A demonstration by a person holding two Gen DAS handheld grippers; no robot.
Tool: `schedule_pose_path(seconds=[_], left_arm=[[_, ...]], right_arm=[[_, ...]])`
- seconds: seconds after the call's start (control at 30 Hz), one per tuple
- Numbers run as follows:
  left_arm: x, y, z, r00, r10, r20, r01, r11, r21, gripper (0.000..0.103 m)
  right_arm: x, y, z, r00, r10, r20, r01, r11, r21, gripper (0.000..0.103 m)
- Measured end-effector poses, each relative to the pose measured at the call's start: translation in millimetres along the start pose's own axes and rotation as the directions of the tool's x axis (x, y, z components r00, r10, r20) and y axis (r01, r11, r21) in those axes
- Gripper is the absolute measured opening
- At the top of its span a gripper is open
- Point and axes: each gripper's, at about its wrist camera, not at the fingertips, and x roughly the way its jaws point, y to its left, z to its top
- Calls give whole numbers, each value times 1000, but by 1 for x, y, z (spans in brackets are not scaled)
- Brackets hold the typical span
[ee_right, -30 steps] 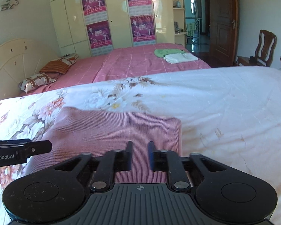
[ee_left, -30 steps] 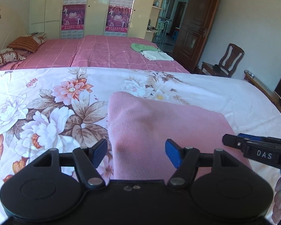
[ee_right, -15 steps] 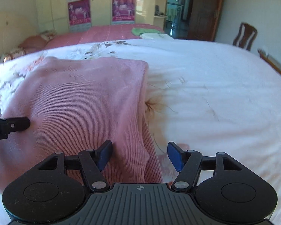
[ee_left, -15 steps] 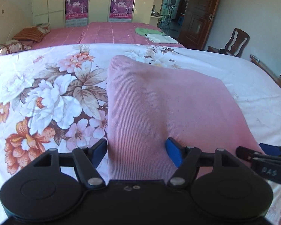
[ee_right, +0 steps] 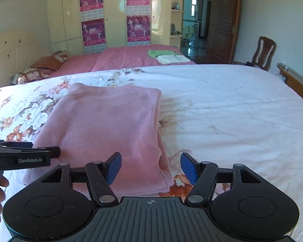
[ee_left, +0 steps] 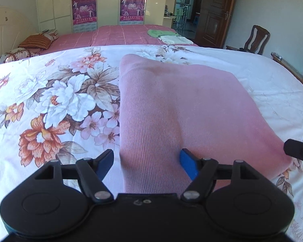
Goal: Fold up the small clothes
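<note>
A folded pink knit garment point(ee_left: 181, 109) lies flat on the floral bedspread point(ee_left: 50, 100); it also shows in the right wrist view point(ee_right: 109, 125). My left gripper point(ee_left: 146, 164) is open and empty, just above the garment's near left edge. My right gripper point(ee_right: 151, 166) is open and empty, over the garment's near right corner, where folded layers show at the edge. The left gripper's side shows in the right wrist view point(ee_right: 20, 157), and the right gripper's tip shows at the right edge of the left wrist view point(ee_left: 301, 149).
A second bed with a pink cover point(ee_right: 121, 60) stands behind, with folded green and white clothes point(ee_right: 165, 56) on it and pillows point(ee_right: 48, 64) at its head. A wooden chair point(ee_right: 264, 52) and a door point(ee_right: 222, 26) are at the right. Wardrobes line the back wall.
The right gripper opened from shut. Both grippers dipped close to the garment, then drew back and up, so the whole folded garment is in view. The garment lies still.
</note>
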Motion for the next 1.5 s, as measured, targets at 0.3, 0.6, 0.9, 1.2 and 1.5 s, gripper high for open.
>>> schedule_pose_path(seconds=[0.3, 0.6, 0.9, 1.2, 1.5], left_arm=[[8, 4, -8, 1000, 18, -2, -18, 999, -36, 84], [8, -1, -2, 999, 50, -20, -51, 999, -18, 88], [5, -7, 10, 998, 54, -22, -54, 999, 11, 89], [12, 6, 30, 999, 44, -18, -45, 998, -37, 93], [47, 25, 38, 995, -92, -49, 83, 983, -161, 91]], right_arm=[[60, -18, -21, 988, 64, -138, -59, 998, 38, 64], [52, -39, -15, 980, 142, -138, -134, 989, 61, 65], [48, -51, 10, 982, 151, -113, -145, 988, 63, 65], [73, -52, 30, 976, 196, -99, -191, 980, 60, 87], [127, -59, 45, 956, 256, -143, -236, 961, 143, 87]])
